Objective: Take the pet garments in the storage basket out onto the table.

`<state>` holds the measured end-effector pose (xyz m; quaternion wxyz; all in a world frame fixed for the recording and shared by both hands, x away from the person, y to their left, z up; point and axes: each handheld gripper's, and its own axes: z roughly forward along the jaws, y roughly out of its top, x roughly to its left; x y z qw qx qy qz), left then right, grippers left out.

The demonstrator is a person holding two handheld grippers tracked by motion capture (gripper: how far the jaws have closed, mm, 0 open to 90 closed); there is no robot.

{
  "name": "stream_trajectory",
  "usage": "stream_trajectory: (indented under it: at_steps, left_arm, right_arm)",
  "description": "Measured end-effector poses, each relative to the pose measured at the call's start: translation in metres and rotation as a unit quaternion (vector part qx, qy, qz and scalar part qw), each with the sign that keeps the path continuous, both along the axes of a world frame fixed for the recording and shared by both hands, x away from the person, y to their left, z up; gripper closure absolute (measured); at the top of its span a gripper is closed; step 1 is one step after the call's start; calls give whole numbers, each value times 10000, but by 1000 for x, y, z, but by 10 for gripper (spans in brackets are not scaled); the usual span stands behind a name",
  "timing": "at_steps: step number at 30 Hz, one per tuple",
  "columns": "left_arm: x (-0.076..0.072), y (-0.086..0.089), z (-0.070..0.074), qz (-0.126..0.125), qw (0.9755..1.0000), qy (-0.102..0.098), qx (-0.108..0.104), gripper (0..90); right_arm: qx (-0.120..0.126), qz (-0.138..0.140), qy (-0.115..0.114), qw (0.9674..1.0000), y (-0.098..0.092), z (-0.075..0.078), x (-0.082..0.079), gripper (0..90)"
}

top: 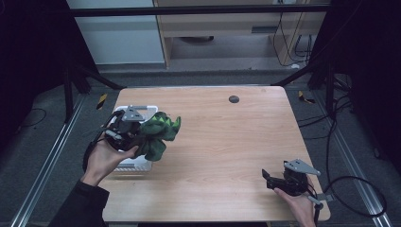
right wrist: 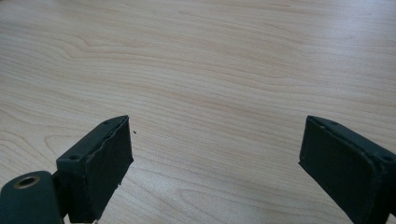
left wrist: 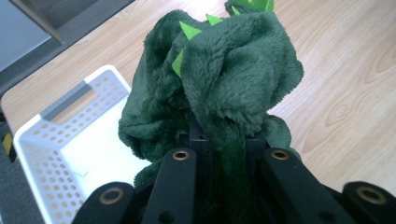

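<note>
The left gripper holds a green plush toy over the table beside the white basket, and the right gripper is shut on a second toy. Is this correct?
Not entirely. The right gripper holds nothing: the right gripper view shows its jaws wide apart over the bare table. The left gripper does hold the green plush toy beside the white basket.

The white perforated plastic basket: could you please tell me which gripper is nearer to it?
Left. The left gripper hangs over the white perforated plastic basket, clamping a green plush toy; the right gripper sits across the table.

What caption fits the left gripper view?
Left gripper pinches a fuzzy green plush toy beside a white basket on the wooden table.
</note>
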<state>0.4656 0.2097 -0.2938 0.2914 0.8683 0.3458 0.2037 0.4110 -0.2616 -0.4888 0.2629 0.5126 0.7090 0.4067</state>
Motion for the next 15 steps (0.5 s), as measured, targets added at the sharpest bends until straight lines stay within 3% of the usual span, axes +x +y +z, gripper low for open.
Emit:
stream_trajectory:
  at_steps: [6,15]
  left_arm:
    - [2,-14,-7,-208,9997,106,116,802]
    - [6,-36,-20,-418,9988,215,113,802]
  right_arm:
    - [3,-10,-40,10000,-1,1,0,93]
    - [-14,-30,-133,9999,-2,2,-1,93]
